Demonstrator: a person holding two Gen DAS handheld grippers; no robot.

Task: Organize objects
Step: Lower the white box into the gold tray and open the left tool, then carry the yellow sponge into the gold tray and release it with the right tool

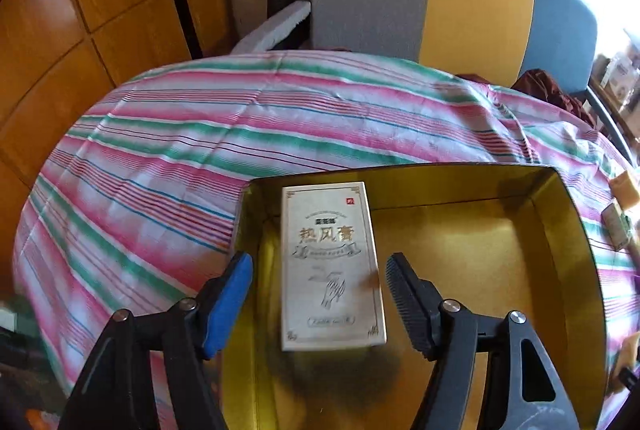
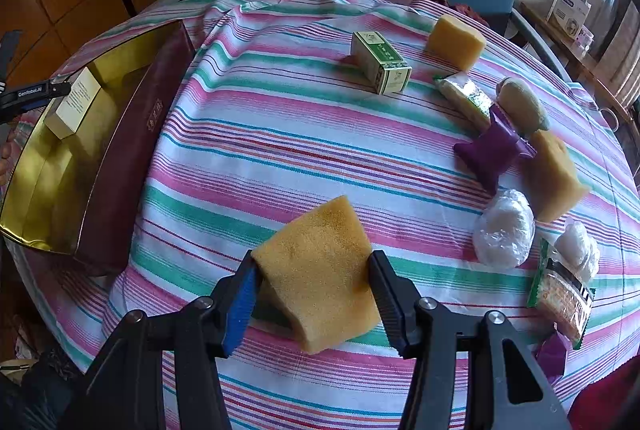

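Left tool [image 1: 320,294] open, pads clear of white carton [image 1: 332,266] lying flat inside gold-lined box [image 1: 560,230]. Right tool [image 2: 312,294] clamped on yellow sponge [image 2: 320,270] over striped worktop [image 2: 280,133]; box at far left, loose items at right.

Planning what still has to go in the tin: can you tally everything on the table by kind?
Yellow sponges: 3
Cardboard boxes: 2 (white box in the gold tin, green box)
Purple packets: 2
Green-edged snack packets: 2
Clear plastic-wrapped bundles: 2
Tan scrubber pad: 1
Total: 12
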